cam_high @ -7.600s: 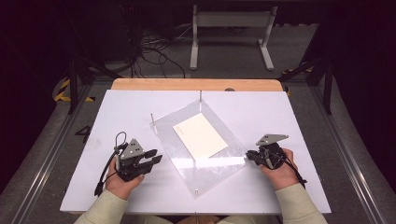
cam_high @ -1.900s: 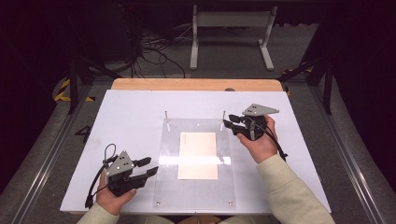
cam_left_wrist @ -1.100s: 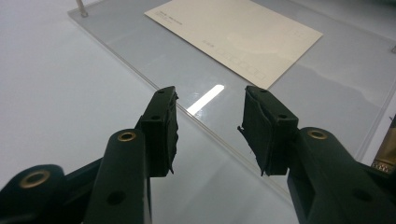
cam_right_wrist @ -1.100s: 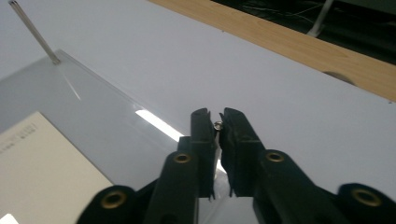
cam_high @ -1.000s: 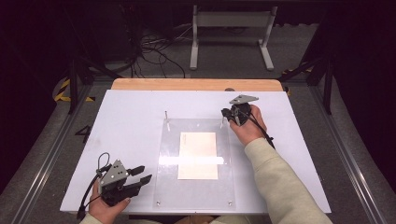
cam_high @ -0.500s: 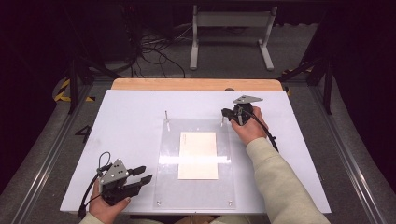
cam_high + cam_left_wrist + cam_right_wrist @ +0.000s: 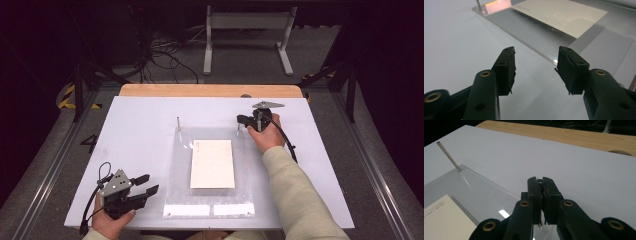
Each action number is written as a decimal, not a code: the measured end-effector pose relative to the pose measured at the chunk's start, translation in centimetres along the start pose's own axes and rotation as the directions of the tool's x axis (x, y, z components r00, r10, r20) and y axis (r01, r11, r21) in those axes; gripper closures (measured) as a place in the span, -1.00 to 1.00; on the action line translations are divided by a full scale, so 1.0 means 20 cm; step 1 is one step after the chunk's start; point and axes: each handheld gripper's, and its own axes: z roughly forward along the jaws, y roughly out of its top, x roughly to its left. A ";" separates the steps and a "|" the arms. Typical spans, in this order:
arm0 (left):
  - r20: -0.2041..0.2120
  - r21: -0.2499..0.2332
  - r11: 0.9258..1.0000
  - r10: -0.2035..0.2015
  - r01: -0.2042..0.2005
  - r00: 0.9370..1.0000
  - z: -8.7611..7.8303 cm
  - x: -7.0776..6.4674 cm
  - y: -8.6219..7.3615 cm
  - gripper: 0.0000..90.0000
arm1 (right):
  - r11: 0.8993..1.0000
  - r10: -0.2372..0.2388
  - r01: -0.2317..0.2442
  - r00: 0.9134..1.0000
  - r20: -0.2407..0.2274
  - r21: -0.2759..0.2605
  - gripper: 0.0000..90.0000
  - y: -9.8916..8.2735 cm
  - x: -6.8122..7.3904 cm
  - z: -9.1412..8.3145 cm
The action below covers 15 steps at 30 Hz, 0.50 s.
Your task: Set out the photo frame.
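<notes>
The right tongs (image 7: 241,120) are clenched on the far right pin (image 7: 238,129) of the clear acrylic plate (image 7: 250,165); the left tongs (image 7: 146,184) rest released on the white surface (image 7: 140,135). The card (image 7: 212,163) lies centred under the plate (likely mid-lift); next seems a steady upward pull.

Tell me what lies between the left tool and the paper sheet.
In the left gripper view, bare white table comes first past the open left tool, then the clear plate's edge; the paper sheet lies on that plate.
</notes>
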 end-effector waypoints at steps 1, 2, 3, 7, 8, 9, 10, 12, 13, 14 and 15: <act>0.000 -0.003 1.000 0.005 -0.005 1.000 0.00 0.00 0.00 0.06 | 1.000 0.003 -0.003 1.000 -0.004 -0.002 0.89 0.00 -0.01 0.00; -0.008 -0.004 1.000 0.006 -0.006 1.000 0.00 0.00 -0.01 0.06 | 1.000 0.007 -0.007 1.000 -0.007 -0.004 0.89 0.00 -0.01 0.00; -0.014 -0.005 1.000 0.025 -0.025 1.000 -0.01 0.00 -0.01 0.07 | 1.000 0.015 -0.015 1.000 -0.011 -0.007 0.89 0.00 -0.01 0.01; -0.015 -0.003 1.000 0.027 -0.027 1.000 -0.01 0.00 -0.03 0.07 | 0.999 0.033 -0.033 0.999 -0.023 -0.016 0.89 -0.01 -0.03 0.02; -0.012 -0.003 0.999 0.033 -0.033 0.999 -0.01 0.01 -0.03 0.05 | 0.999 0.037 -0.037 0.999 -0.026 -0.018 0.89 -0.01 -0.03 0.02; -0.001 -0.002 0.999 0.042 -0.042 0.999 -0.01 0.01 -0.03 0.03 | 0.999 0.044 -0.045 0.999 -0.029 -0.017 0.89 -0.01 -0.03 0.02; 0.028 -0.008 0.999 0.032 -0.032 0.999 0.00 0.01 -0.04 -0.01 | 0.998 0.052 -0.052 0.998 -0.034 -0.018 0.89 -0.01 -0.04 0.02; 0.054 -0.016 0.999 0.028 -0.028 0.998 0.00 0.01 -0.04 -0.08 | 0.998 0.063 -0.064 0.997 -0.044 -0.019 0.89 -0.01 -0.05 0.03; 0.063 -0.021 0.999 0.043 -0.041 0.997 0.00 0.01 -0.03 -0.10 | 0.997 0.067 -0.069 0.996 -0.050 -0.020 0.89 -0.01 -0.05 0.03; 0.062 -0.029 0.998 0.062 -0.061 0.996 0.00 0.00 -0.03 -0.12 | 0.997 0.068 -0.069 0.996 -0.050 -0.022 0.89 -0.01 -0.05 0.03; 0.062 -0.029 0.998 0.062 -0.061 0.996 0.00 0.00 -0.03 -0.12 | 0.997 0.071 -0.072 0.996 -0.050 -0.023 0.89 -0.01 -0.05 0.03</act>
